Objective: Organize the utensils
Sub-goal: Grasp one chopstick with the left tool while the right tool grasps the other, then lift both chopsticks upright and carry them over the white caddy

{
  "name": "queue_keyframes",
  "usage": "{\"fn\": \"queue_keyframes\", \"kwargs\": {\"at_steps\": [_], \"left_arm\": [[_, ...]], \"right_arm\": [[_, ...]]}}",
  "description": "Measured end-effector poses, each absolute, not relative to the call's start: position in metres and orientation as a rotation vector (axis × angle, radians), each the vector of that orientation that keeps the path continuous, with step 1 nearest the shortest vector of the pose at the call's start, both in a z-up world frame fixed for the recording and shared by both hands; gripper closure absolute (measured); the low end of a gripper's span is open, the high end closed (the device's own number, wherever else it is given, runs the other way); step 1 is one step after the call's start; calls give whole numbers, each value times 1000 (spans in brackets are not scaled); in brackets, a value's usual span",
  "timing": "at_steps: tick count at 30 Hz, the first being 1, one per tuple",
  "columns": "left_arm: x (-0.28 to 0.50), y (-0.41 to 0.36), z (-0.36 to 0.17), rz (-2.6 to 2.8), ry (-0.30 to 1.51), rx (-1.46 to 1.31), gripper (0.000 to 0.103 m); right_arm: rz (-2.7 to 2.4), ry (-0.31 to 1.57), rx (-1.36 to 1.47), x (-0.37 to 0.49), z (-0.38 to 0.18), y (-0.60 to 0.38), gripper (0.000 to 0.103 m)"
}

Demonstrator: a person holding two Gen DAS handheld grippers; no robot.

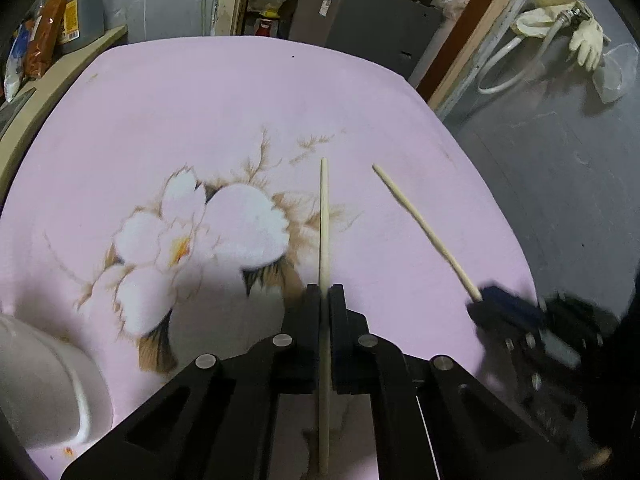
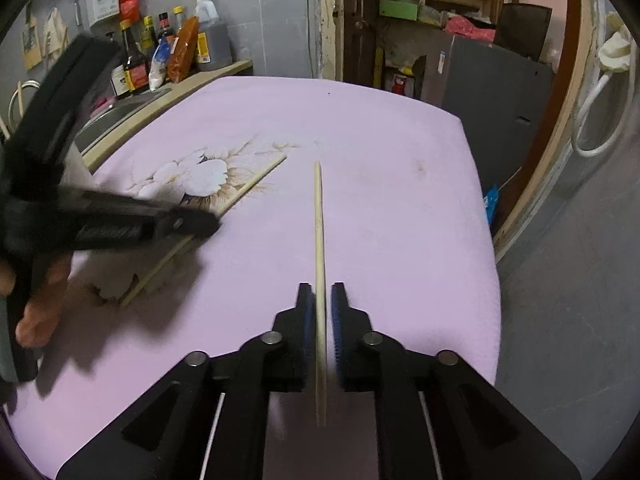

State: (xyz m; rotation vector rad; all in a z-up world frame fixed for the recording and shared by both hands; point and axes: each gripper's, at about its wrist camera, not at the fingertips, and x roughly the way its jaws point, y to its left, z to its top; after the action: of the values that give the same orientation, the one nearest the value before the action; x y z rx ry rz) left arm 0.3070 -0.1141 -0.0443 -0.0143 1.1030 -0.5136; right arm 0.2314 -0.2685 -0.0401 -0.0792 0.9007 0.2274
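Above the pink worktop, left tongs clamp one chopstick; right tongs loosely straddle the other chopstick, apparently for pairing.

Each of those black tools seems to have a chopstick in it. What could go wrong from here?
1. The right tool shows a gap beside its chopstick, so the stick may slip out or swing.
2. The left tool pinches its chopstick partway along; the long free end could twist when lifted.
3. The two tools work close together over the cloth, so the sticks could knock each other.
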Motion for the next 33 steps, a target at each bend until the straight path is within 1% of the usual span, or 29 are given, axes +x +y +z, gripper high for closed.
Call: {"fn": "queue_keyframes", "kwargs": {"at_steps": [1, 2, 9, 11, 12, 13, 16, 23, 27, 30, 33], "left_arm": [[303, -111, -44, -512, 1104, -7, 101], [299, -109, -44, -511, 1106, -4, 101], [295, -110, -43, -516, 1118, 39, 101], [295, -113, -42, -517, 1120, 66, 100], [296, -116, -42, -517, 1120, 74, 100], [296, -116, -42, -518, 1117, 78, 100], [291, -114, -41, -521, 1090, 74, 101], [259, -102, -14, -550, 854, 39, 101], [238, -91, 3, -543, 716, 11, 101], [218, -80, 18, -554, 556, -66, 101], [207, -74, 35, -512, 445, -86, 101]], "right_arm": [[236, 908, -72, 236, -41, -268, 87], [238, 911, -71, 240, -41, -267, 87], [250, 968, -43, 282, -46, -262, 87], [252, 985, -41, 291, -48, -260, 90], [247, 986, -45, 293, -48, -259, 96], [239, 981, -51, 294, -48, -259, 98], [232, 936, -43, 285, -48, -259, 100], [244, 725, 18, 241, -22, -256, 100], [250, 550, 19, 209, -2, -246, 100], [275, 394, 61, 188, 11, -242, 100], [285, 264, 104, 174, 25, -235, 100]]}}
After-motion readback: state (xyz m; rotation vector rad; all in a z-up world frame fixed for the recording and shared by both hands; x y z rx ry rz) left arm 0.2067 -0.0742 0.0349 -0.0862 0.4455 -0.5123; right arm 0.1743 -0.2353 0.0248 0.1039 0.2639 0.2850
